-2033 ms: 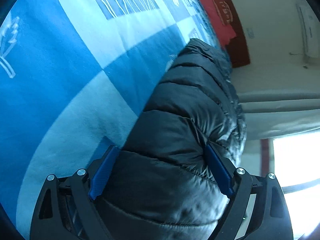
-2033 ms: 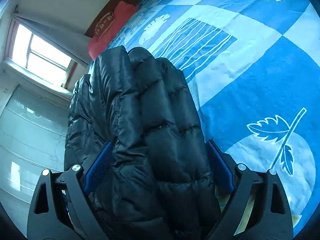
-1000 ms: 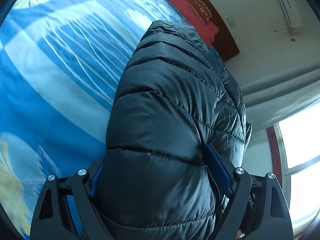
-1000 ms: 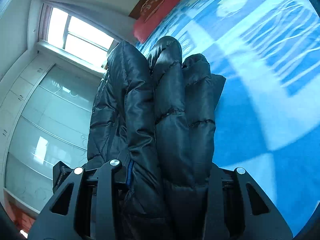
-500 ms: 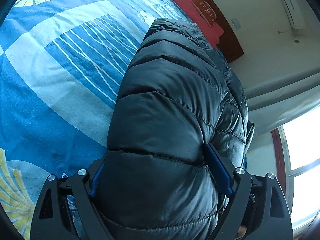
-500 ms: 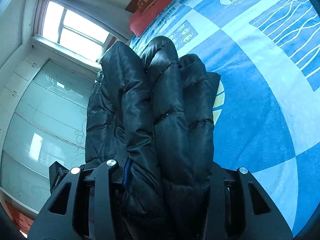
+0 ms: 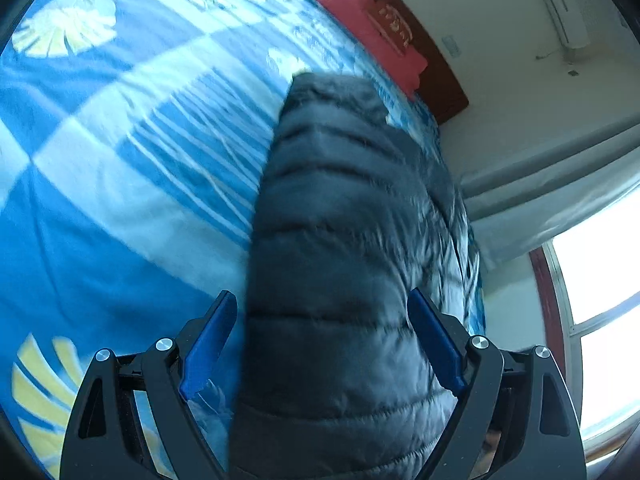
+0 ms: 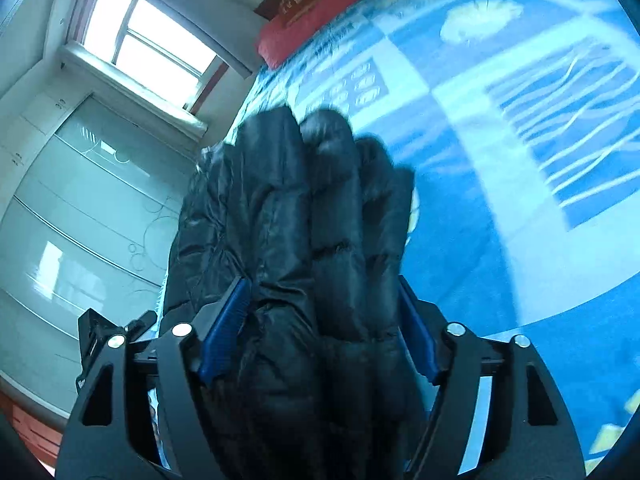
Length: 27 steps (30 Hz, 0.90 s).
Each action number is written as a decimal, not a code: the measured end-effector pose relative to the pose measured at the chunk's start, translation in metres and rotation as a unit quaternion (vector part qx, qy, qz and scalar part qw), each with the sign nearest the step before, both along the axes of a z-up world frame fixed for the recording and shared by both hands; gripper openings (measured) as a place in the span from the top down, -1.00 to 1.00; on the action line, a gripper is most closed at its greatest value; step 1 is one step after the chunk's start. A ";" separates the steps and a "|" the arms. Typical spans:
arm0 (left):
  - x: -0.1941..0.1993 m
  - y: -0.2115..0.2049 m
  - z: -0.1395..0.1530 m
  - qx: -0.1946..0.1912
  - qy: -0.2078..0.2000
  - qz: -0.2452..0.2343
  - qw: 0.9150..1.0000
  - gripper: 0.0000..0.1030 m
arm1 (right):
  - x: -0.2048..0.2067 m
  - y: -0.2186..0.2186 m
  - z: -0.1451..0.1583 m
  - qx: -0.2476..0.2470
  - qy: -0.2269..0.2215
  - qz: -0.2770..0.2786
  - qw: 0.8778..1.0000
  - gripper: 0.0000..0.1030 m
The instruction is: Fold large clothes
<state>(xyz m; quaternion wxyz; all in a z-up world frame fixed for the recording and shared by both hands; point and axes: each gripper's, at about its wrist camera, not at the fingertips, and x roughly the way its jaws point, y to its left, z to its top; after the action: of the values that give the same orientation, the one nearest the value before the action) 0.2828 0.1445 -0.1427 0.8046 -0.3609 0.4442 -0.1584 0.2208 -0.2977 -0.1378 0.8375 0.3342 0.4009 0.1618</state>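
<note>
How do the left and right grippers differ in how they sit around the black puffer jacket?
The left gripper shows bedspread between one pad and the jacket, seen as a smooth quilted face. The right gripper has just been opening its jaws; the jacket's stacked folds fill the span between its pads. Both stand wide, straddling the jacket.

Blue bedspread [image 7: 100, 184], red pillow [image 7: 372, 36]

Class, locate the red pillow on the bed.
The red pillow lies at the bed's far end against the dark headboard, beyond the black puffer jacket.
</note>
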 end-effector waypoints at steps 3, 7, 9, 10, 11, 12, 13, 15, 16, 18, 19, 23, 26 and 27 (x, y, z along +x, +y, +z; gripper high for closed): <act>0.015 0.001 0.000 0.001 -0.004 0.006 1.000 -0.66 | 0.015 -0.011 0.006 0.010 0.003 -0.022 1.000 -0.53; 0.041 -0.013 0.000 0.014 0.002 -0.012 1.000 -0.66 | 0.048 -0.010 0.001 0.035 0.023 -0.013 0.999 -0.53; 0.045 -0.023 -0.002 0.028 0.006 -0.018 0.999 -0.66 | 0.061 -0.006 -0.006 0.025 0.037 -0.017 0.999 -0.53; 0.046 -0.027 -0.003 0.033 0.006 -0.019 0.999 -0.67 | 0.065 -0.006 -0.009 0.023 0.041 -0.018 0.999 -0.52; 0.050 -0.034 -0.002 0.046 0.007 -0.020 0.999 -0.68 | 0.068 -0.006 -0.014 0.020 0.044 -0.018 0.999 -0.46; 0.052 -0.037 -0.003 0.056 0.008 -0.021 0.998 -0.68 | 0.071 -0.007 -0.020 0.015 0.052 -0.024 0.998 -0.18; 0.055 -0.040 -0.005 0.064 0.010 -0.023 0.998 -0.68 | 0.071 -0.007 -0.025 0.023 0.057 -0.027 0.998 -0.01; 0.060 -0.047 -0.009 0.071 0.018 -0.025 0.997 -0.68 | 0.073 -0.009 -0.036 0.036 0.068 -0.035 0.996 0.08; 0.062 -0.049 -0.011 0.074 0.021 -0.026 0.997 -0.68 | 0.074 -0.009 -0.039 0.034 0.070 -0.037 0.996 0.10; 0.067 -0.056 -0.018 0.085 0.026 -0.027 0.996 -0.70 | 0.075 -0.006 -0.048 0.032 0.073 -0.042 0.996 0.10; 0.070 -0.058 -0.022 0.089 0.027 -0.027 0.995 -0.71 | 0.076 -0.006 -0.051 0.035 0.074 -0.043 0.996 0.10; 0.072 -0.066 -0.026 0.107 0.022 -0.024 0.994 -0.72 | 0.075 -0.008 -0.062 0.046 0.071 -0.046 0.995 0.13; 0.073 -0.069 -0.026 0.120 0.016 -0.023 0.992 -0.72 | 0.073 -0.008 -0.063 0.050 0.069 -0.047 0.995 0.13; 0.072 -0.069 -0.026 0.121 0.016 -0.024 0.992 -0.72 | 0.072 -0.008 -0.063 0.051 0.068 -0.047 0.995 0.13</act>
<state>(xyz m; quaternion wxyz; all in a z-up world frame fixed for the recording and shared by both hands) 0.3547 0.0750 -0.1687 0.8312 -0.2530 0.4810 -0.1172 0.2932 -0.3057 -0.2006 0.7970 0.4050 0.4319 0.1195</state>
